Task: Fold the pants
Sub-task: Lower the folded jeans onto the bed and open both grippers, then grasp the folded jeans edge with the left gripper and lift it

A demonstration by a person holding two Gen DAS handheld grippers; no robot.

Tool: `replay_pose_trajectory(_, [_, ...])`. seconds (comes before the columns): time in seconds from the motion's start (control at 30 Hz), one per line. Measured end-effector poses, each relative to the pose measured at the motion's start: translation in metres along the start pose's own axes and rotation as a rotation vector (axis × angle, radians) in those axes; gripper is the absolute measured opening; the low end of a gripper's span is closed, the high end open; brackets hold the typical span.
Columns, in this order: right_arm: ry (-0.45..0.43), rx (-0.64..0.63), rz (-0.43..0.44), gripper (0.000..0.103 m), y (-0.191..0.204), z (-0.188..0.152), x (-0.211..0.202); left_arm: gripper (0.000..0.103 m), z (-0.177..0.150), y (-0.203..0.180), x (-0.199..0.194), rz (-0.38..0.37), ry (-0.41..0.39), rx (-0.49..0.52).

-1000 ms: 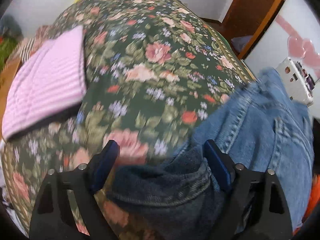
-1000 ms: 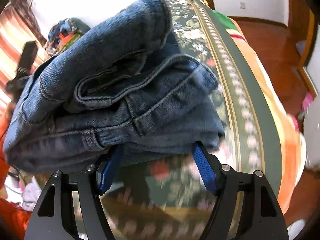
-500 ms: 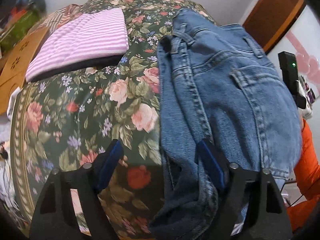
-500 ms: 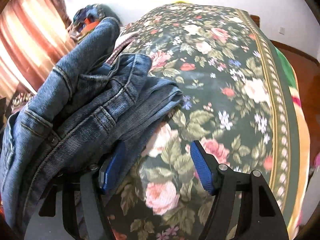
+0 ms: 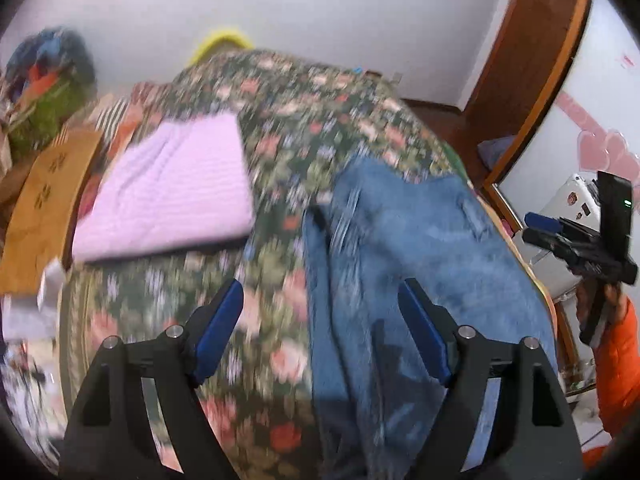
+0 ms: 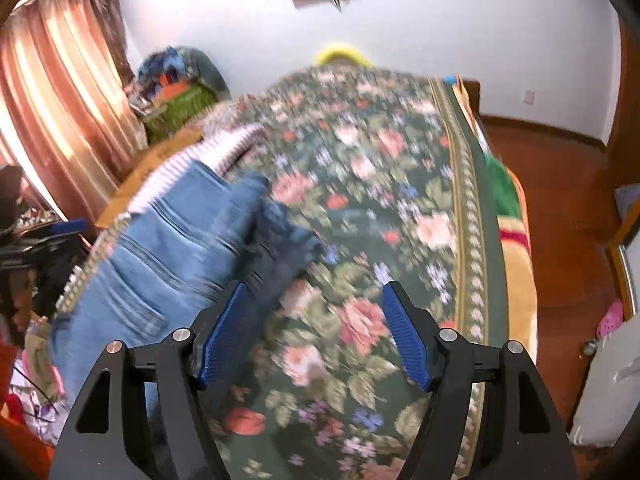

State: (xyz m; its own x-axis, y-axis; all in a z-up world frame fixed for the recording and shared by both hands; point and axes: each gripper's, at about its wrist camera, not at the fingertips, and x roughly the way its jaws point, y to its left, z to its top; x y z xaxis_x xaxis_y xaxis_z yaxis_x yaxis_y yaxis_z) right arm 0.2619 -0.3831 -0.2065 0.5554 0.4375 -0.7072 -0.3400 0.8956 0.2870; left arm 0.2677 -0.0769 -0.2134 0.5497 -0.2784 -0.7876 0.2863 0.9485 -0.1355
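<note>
Folded blue jeans (image 5: 420, 264) lie on the floral bedspread (image 5: 280, 184), at the right of the left wrist view. In the right wrist view the jeans (image 6: 180, 248) lie at the left. My left gripper (image 5: 320, 328) is open and empty, above the jeans' left edge. My right gripper (image 6: 314, 332) is open and empty, over the bedspread (image 6: 380, 208) just right of the jeans. The right gripper also shows at the far right of the left wrist view (image 5: 560, 236). Both views are blurred by motion.
A folded pink striped garment (image 5: 168, 192) lies on the bed, left of the jeans; its edge shows in the right wrist view (image 6: 192, 160). A cardboard box (image 5: 44, 208) and a clothes pile (image 5: 44, 88) stand at the bed's left. Wooden floor (image 6: 568, 208) lies right of the bed.
Both grippers have let go of the jeans and pulled back and up. The jeans now lie folded on the bed. Both views have tilted up toward the wall.
</note>
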Motion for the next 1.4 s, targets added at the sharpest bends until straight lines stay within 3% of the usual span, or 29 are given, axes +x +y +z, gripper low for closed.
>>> replay_pose_trajectory(0.1, [-0.022, -0.024, 0.021, 0.068, 0.013, 0.012, 0.010, 0.082, 0.028, -0.012, 0.022, -0.013, -0.028, 0.051])
replay_pose_trajectory(0.23, [0.021, -0.047, 0.054, 0.068, 0.024, 0.023, 0.044, 0.082, 0.052, -0.026, 0.065, -0.054, 0.016, 0.086])
replay_pose_trajectory(0.37, [0.086, -0.054, 0.064, 0.068, 0.023, 0.024, 0.078, 0.085, 0.052, -0.026, 0.115, -0.010, 0.110, 0.142])
replay_pose_trajectory(0.43, [0.107, -0.036, 0.083, 0.072, 0.018, 0.021, 0.094, 0.089, 0.047, -0.015, 0.138, -0.016, 0.147, 0.123])
replay_pose_trajectory(0.5, [0.120, -0.021, 0.089, 0.078, 0.009, 0.019, 0.108, 0.093, 0.043, -0.005, 0.147, -0.031, 0.157, 0.098])
replay_pose_trajectory(0.63, [0.130, 0.008, 0.114, 0.079, 0.002, 0.017, 0.114, 0.095, 0.042, 0.003, 0.155, -0.067, 0.164, 0.065])
replay_pose_trajectory(0.77, [0.121, -0.022, 0.061, 0.079, 0.015, 0.023, 0.088, 0.092, 0.046, -0.002, 0.134, -0.055, 0.140, 0.065])
replay_pose_trajectory(1.1, [0.030, -0.064, 0.000, 0.082, 0.049, 0.020, 0.000, 0.093, 0.033, 0.000, 0.029, -0.088, 0.030, 0.032])
replay_pose_trajectory(1.4, [0.110, 0.034, 0.098, 0.083, 0.065, -0.016, -0.012, 0.093, -0.013, 0.007, 0.005, -0.200, 0.119, -0.037])
